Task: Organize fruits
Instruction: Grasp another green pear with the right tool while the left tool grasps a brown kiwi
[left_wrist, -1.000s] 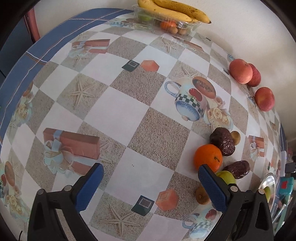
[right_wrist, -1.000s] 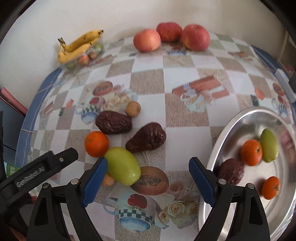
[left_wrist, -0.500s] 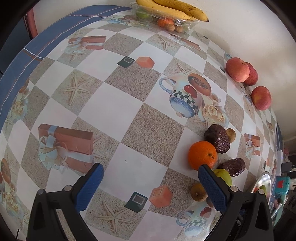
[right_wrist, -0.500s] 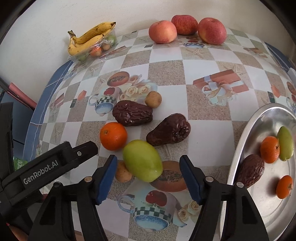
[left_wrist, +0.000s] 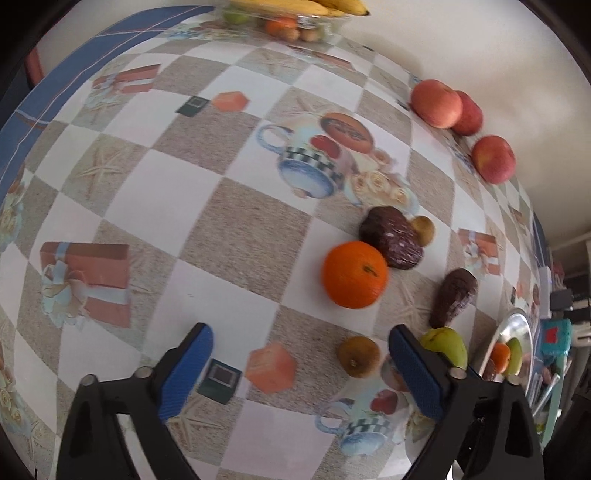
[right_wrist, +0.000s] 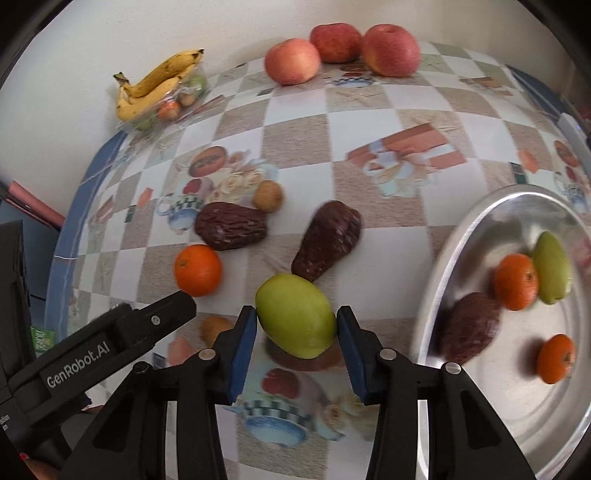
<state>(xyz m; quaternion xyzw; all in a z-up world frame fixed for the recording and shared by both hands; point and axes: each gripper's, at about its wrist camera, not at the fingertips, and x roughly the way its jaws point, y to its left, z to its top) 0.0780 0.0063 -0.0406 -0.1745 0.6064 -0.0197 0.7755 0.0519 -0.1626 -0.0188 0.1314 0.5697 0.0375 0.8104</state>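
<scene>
In the right wrist view my right gripper (right_wrist: 296, 326) is closing on a green fruit (right_wrist: 295, 317) on the tablecloth, and both blue pads touch its sides. Behind it lie two dark brown fruits (right_wrist: 231, 230) (right_wrist: 328, 243), an orange (right_wrist: 198, 269) and a small brown fruit (right_wrist: 268, 195). My left gripper (left_wrist: 299, 332) hovers over the cloth, jaws wide but closing. Another small brown fruit (left_wrist: 358, 356) lies between them near the right finger, untouched. The orange (left_wrist: 354, 275) sits just beyond.
A silver tray (right_wrist: 480, 229) at the right holds two oranges, a green fruit and a dark brown fruit. Three apples (right_wrist: 291, 61) line the far wall. Bananas (right_wrist: 159, 85) rest on a clear box of fruit at the back left corner.
The right jaws have narrowed from wide apart to touching the green fruit. The left gripper has slid toward the fruit cluster, and its jaws have narrowed slightly.
</scene>
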